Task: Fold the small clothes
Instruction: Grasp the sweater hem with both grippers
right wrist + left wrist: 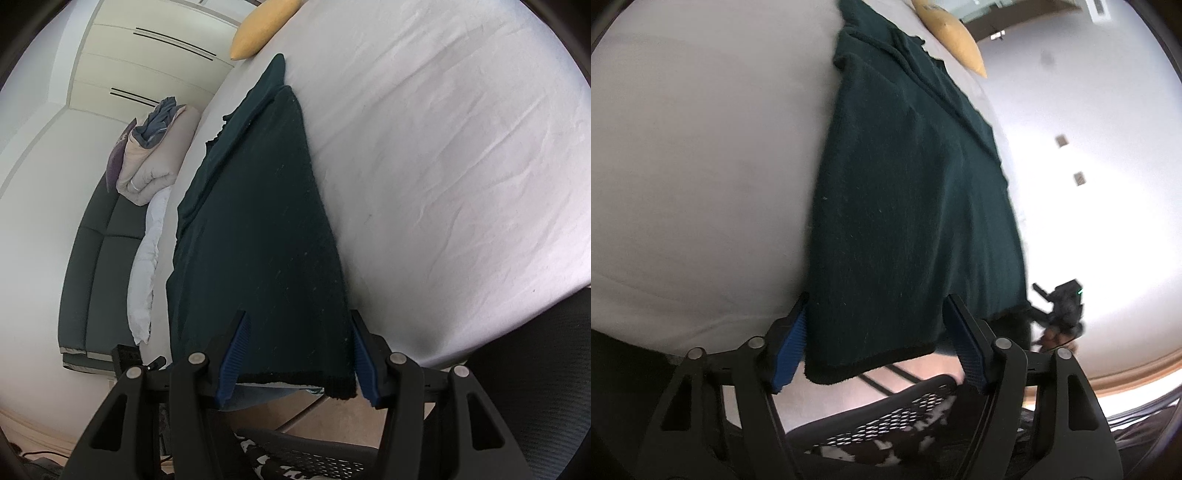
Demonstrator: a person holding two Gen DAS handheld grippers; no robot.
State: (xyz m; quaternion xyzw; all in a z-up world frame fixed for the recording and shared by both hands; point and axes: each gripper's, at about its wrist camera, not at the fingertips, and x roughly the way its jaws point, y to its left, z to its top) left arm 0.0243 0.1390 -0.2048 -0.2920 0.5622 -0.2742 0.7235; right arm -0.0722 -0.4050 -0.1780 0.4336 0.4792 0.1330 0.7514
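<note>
A dark green knit garment [908,192] lies stretched out on a bed with a pale sheet [701,147], its black-ribbed hem hanging over the near edge. My left gripper [875,332] is open, its blue pads [792,343] on either side of the hem's left part. In the right wrist view the same garment [266,221] runs away from me. My right gripper [299,347] is open, with its blue pads [364,363] straddling the hem's right corner. The other gripper [1060,310] shows at the right of the left wrist view.
A yellow pillow [956,33] lies at the far end of the bed, also seen in the right wrist view [258,29]. A dark sofa [99,258] with folded bedding [155,155] stands to the left. A black mesh chair [886,424] is below the grippers.
</note>
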